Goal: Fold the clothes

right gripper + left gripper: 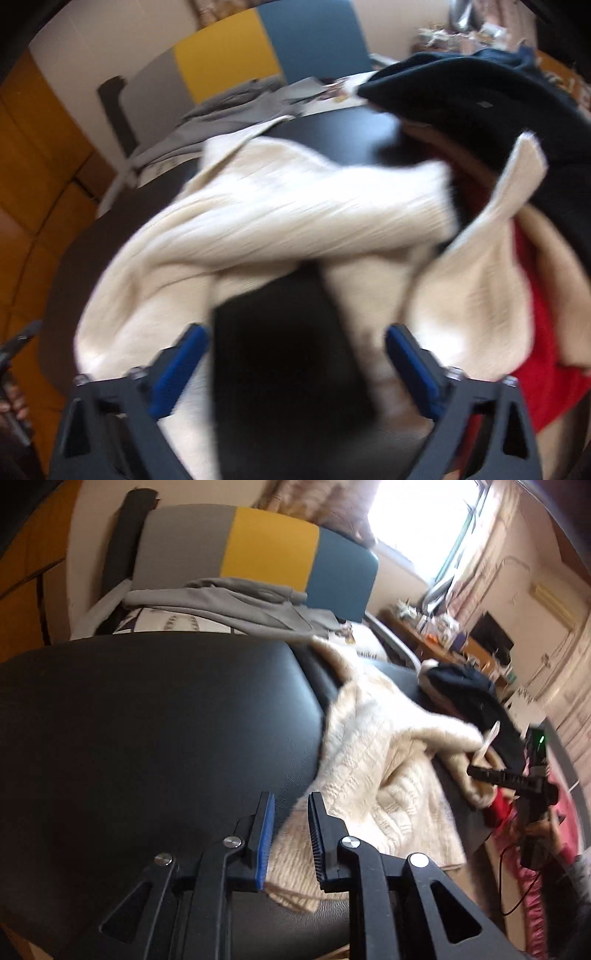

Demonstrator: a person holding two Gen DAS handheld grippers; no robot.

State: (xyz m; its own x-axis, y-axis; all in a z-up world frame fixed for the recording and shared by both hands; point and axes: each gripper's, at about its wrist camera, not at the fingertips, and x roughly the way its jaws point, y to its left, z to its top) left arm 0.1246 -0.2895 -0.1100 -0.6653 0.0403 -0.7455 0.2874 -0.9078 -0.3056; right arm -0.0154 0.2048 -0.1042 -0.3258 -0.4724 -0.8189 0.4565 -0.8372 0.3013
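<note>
Both grippers, left [291, 801] and right [297, 339], tilt down over seemingly unheld sweater [384, 760].

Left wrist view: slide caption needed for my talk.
Left gripper open above the cream sweater's edge on the black table.

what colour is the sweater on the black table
Cream sweater, ribbed knit; the left wrist view shows it sharpest.

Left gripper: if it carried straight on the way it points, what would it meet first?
Probably the cream sweater, whose hem lies just past the open left gripper on the black table. Depth is hard to judge through the fisheye.
</note>
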